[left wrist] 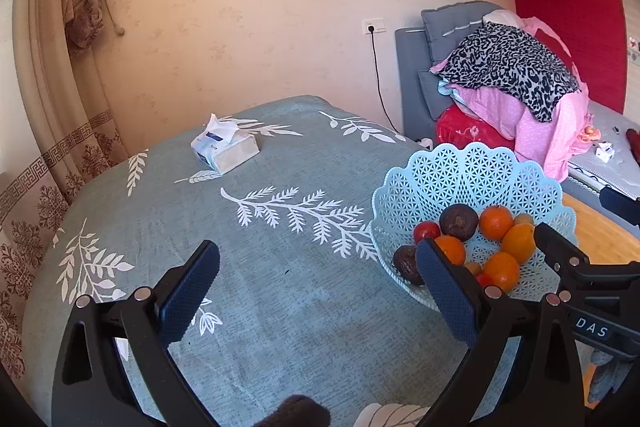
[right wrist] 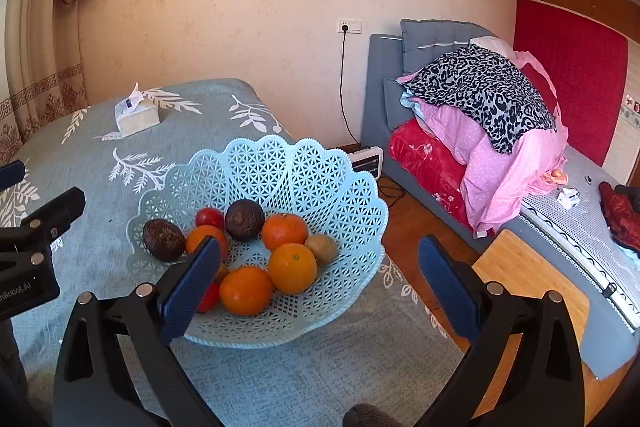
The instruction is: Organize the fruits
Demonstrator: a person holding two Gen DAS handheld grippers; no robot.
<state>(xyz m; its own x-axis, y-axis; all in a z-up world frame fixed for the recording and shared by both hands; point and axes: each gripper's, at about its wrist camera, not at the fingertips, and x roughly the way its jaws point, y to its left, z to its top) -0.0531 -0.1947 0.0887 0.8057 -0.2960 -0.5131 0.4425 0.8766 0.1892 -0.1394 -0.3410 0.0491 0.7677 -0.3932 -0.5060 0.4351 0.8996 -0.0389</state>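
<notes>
A light blue lattice basket (right wrist: 304, 171) stands on the table near its right edge and holds several fruits: oranges (right wrist: 292, 267), two dark avocados (right wrist: 244, 219), red tomatoes (right wrist: 209, 217) and a brown kiwi (right wrist: 322, 247). The basket also shows in the left wrist view (left wrist: 472, 179). My left gripper (left wrist: 320, 283) is open and empty above the tablecloth, left of the basket. My right gripper (right wrist: 320, 279) is open and empty, just in front of and above the basket. Its left finger hides part of an orange and a tomato.
The table carries a teal cloth with white leaf prints (left wrist: 280, 211). A tissue pack (left wrist: 226, 147) lies at the far side. A grey sofa piled with pink and leopard-print bedding (right wrist: 480, 95) stands right of the table, over a wooden floor (right wrist: 520, 267).
</notes>
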